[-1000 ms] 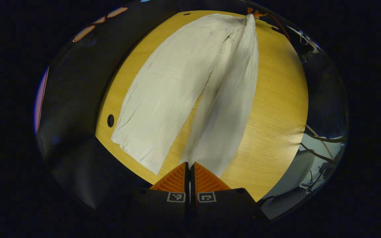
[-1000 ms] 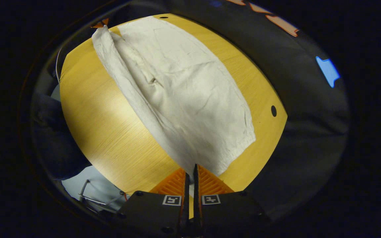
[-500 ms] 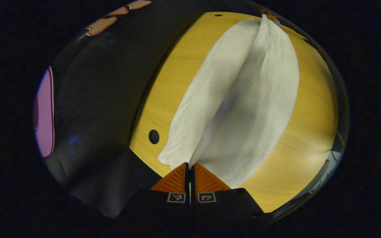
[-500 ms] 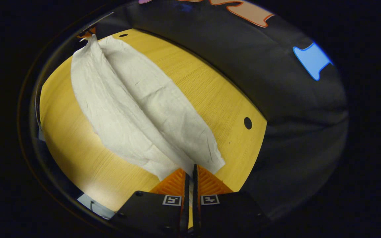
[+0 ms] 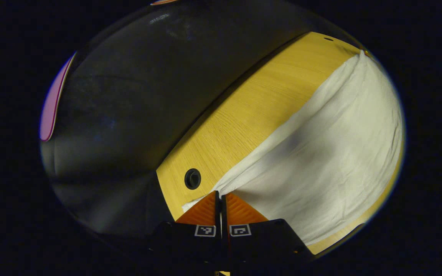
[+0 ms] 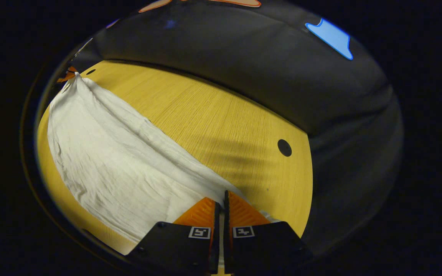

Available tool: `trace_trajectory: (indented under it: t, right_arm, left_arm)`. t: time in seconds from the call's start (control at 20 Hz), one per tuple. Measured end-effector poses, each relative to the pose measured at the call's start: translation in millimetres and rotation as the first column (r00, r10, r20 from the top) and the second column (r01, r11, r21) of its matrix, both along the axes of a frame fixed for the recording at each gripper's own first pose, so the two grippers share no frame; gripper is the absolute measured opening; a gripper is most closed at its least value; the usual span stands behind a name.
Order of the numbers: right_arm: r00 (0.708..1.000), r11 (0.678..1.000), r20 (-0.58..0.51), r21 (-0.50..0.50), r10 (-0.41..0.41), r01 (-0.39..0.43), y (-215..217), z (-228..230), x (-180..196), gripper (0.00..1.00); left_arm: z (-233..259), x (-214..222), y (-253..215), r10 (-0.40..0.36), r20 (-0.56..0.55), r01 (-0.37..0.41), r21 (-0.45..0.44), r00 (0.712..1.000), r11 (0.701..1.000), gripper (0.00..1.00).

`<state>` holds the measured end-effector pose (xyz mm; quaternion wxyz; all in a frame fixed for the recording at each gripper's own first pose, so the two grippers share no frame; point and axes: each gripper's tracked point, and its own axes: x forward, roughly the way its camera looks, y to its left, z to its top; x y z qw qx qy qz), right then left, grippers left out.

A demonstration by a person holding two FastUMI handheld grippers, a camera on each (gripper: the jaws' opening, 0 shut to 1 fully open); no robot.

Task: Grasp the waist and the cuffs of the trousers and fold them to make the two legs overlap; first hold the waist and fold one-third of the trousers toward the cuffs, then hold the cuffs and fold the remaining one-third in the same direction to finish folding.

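So the left gripper [image 5: 220, 195] has its two fingers pinched right together with basically no gap, and the edge of the cream-white crinkled cloth trousers [image 5: 332, 161] is caught between the tips. From there, in the left gripper view, the fabric fans out toward 2 o'clock across the light yellow wooden table [image 5: 244, 115], running up to a narrow end near the far rim. A small round black hole in the table top [image 5: 192, 178] sits just beside the fingertips at about 10 o'clock.

Same deal in the right gripper view: the right gripper [image 6: 221, 196] is closed tight on the trousers [image 6: 117, 168], fingers touching with cloth nipped between them. Here the fabric spreads off toward 10 o'clock, lying wide and wrinkly over the table [image 6: 213, 119], tapering to a point at the far edge. Another round black hole [image 6: 284, 147] is off at 1 o'clock from the tips, well clear of the cloth.
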<state>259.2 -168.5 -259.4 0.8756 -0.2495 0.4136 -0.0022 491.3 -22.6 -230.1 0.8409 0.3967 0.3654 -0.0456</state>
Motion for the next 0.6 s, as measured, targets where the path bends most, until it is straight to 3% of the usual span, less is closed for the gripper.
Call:
trace_trajectory:
  t: [0.15,0.25,0.35,0.4,0.5,0.55,0.6]
  right_arm:
    - [1.0,1.0,0.001,0.001,0.002,-0.002,-2,-15,6,0.08]
    - [0.999,0.999,0.029,0.042,-0.027,0.026,-1,-15,9,0.15]
    - [0.996,0.992,0.059,0.114,-0.062,0.054,2,-10,10,0.27]
    - [0.993,0.985,0.084,0.158,-0.088,0.074,1,-6,13,0.43]
    - [0.979,0.955,0.123,0.269,-0.164,0.127,3,4,10,0.75]
    - [0.969,0.94,0.143,0.308,-0.201,0.149,1,12,7,0.79]
    - [0.959,0.93,0.169,0.329,-0.229,0.164,-5,19,3,0.92]
  left_arm:
    - [-17,19,4,0.047,0.064,-0.043,-0.056,0.997,0.997,0.0]
    - [-21,21,-6,0.08,0.107,-0.066,-0.13,0.991,0.989,0.01]
    - [-9,26,-13,0.122,0.186,-0.088,-0.179,0.975,0.98,0.66]
    - [-7,27,-17,0.147,0.219,-0.099,-0.216,0.965,0.971,0.98]
    - [8,24,-34,0.191,0.273,-0.094,-0.331,0.943,0.939,0.96]
    - [17,21,-42,0.219,0.294,-0.096,-0.381,0.93,0.92,0.96]
    - [27,14,-47,0.238,0.311,-0.093,-0.417,0.92,0.904,0.96]
